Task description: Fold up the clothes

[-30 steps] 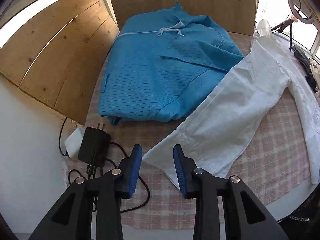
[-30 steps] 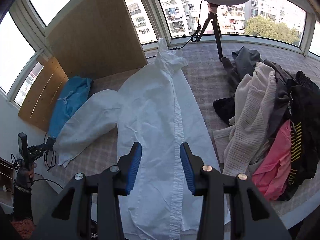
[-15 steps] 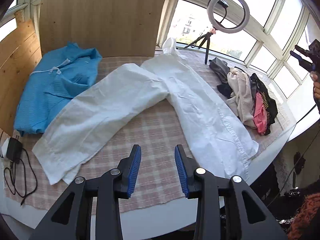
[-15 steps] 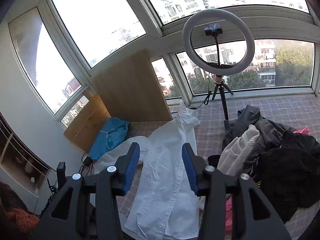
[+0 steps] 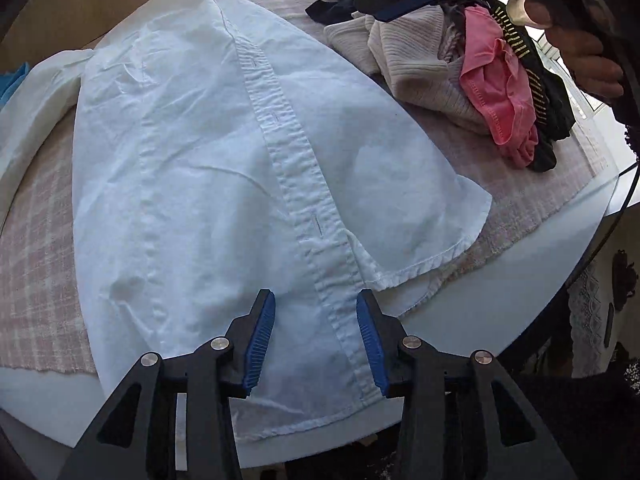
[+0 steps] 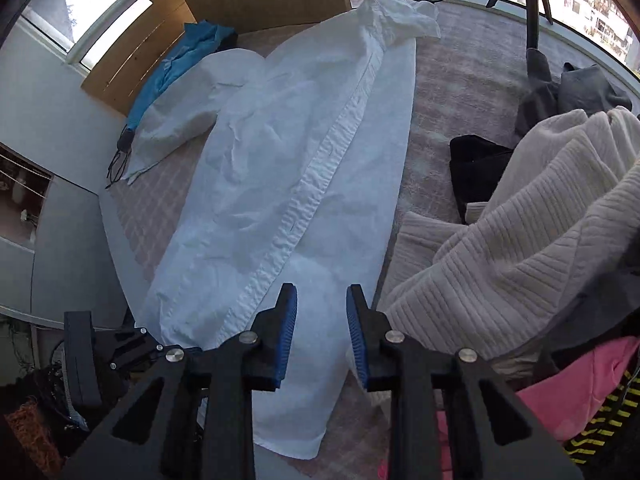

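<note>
A white button-up shirt (image 5: 224,168) lies flat and lengthwise on the checked cloth, collar at the far end, one sleeve spread out to the left. My left gripper (image 5: 316,304) hovers open over the shirt's near hem, its blue pads on either side of the button placket, holding nothing. In the right wrist view the same shirt (image 6: 288,152) stretches away, and my right gripper (image 6: 322,300) stands open above its lower right part, beside the clothes pile. That gripper also shows at the top right of the left wrist view, a hand (image 5: 580,44) holding it.
A pile of clothes (image 6: 532,240) sits right of the shirt: cream ribbed knit, pink top (image 5: 496,84), black and grey pieces. A folded blue garment (image 6: 176,64) lies far left by wooden boards. The table edge (image 5: 520,280) runs close to the hem. A tripod (image 6: 532,4) stands at the back.
Both grippers dropped from a high, wide look over the table to low over the shirt's hem end. The left swung right, off the sleeve and blue garment. Both stayed open.
</note>
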`<state>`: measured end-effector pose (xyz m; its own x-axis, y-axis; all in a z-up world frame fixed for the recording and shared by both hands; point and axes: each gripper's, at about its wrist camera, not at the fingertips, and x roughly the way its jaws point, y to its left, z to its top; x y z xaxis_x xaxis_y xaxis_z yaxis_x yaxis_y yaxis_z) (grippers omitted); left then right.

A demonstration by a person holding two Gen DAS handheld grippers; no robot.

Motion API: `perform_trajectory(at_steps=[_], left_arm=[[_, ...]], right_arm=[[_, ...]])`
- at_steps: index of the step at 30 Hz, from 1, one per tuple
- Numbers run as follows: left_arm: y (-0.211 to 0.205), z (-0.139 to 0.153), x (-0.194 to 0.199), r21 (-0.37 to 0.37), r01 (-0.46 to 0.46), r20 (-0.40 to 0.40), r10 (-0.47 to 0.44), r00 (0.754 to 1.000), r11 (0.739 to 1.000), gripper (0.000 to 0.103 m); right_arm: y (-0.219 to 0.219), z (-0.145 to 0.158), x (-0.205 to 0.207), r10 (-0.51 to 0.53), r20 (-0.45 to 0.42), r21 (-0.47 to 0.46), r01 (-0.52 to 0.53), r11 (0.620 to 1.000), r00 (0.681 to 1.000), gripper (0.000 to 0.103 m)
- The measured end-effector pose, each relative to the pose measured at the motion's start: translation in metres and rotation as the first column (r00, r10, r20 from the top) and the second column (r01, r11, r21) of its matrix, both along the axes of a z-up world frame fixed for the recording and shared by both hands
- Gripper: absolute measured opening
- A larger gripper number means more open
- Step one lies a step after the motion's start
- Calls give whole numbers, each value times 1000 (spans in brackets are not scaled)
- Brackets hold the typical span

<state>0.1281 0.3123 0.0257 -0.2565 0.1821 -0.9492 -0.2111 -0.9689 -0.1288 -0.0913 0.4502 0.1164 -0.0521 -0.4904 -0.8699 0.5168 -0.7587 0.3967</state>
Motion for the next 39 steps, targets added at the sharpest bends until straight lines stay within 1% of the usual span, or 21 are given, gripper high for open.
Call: perform_trajectory(at_steps=[2,4,5,6,7,8,9,10,14,17,19,21,23,25,26,28,29,30,32,35,39], left_arm=[[3,1,2,-7,-5,-18,5,1000,1000,46],[0,2,4,-8,-11,-23,10,1000,1000,37],[-3,3,4,7,-19,-17,19,1000,1000,18],[-10,3,3,39,-39,3,39,999,998,6],[-18,3,0,80,-70,26,68,997,994,6],[-26,4,-2,123,-101,43,97,994,987,5],[-34,7,-3,157,-128,52,121,991,979,4],[-40,11,-3,184,-151,52,143,988,971,4],[-58,42,1,282,-198,17,201,979,939,4],[-69,59,-1,340,-216,-3,230,973,915,4],[-69,60,-2,353,-209,-4,225,974,912,5],[-72,56,0,357,-215,23,221,975,909,7],[-68,47,0,348,-216,53,211,976,912,7],[-64,40,2,339,-215,73,202,977,916,6],[-63,37,3,337,-217,77,203,976,916,5],[-67,39,5,362,-230,84,214,973,903,5],[-69,40,6,379,-237,89,220,971,894,4],[-72,42,8,396,-242,91,225,970,886,4],[-78,49,13,430,-241,95,222,970,870,4],[-84,59,16,430,-237,93,219,971,871,4],[-92,73,18,429,-236,86,220,972,872,4]], right_arm=[[3,3,-22,-30,11,-38,30,999,999,36],[-2,7,-46,-43,21,-68,44,997,999,39],[-7,8,-58,-42,20,-80,44,996,999,39],[-14,9,-71,-43,16,-91,44,995,999,39],[-22,7,-85,-47,16,-98,48,994,999,41],[-31,3,-99,-49,17,-101,51,994,999,45],[-41,0,-113,-51,18,-104,53,993,999,48],[-50,-4,-127,-54,20,-107,55,993,998,48],[-89,-27,-180,-68,9,-87,69,994,998,48],[-103,-43,-211,-103,45,-92,107,990,994,48],[-108,-53,-224,-114,83,-116,123,986,990,48],[-113,-62,-238,-124,121,-139,141,980,985,48],[-119,-66,-241,-113,116,-151,130,980,987,47],[-125,-62,-236,-77,83,-156,90,984,994,31],[-128,-60,-234,-67,69,-152,77,985,995,19],[-129,-54,-233,-67,52,-155,74,985,996,18],[-129,-50,-233,-67,43,-161,73,984,997,16],[-128,-45,-232,-62,30,-171,66,983,998,9],[-127,-34,-231,-59,12,-186,60,981,998,8],[-131,-21,-228,-52,-7,-193,50,980,999,6],[-137,-1,-222,-35,-79,-173,21,985,996,3]])
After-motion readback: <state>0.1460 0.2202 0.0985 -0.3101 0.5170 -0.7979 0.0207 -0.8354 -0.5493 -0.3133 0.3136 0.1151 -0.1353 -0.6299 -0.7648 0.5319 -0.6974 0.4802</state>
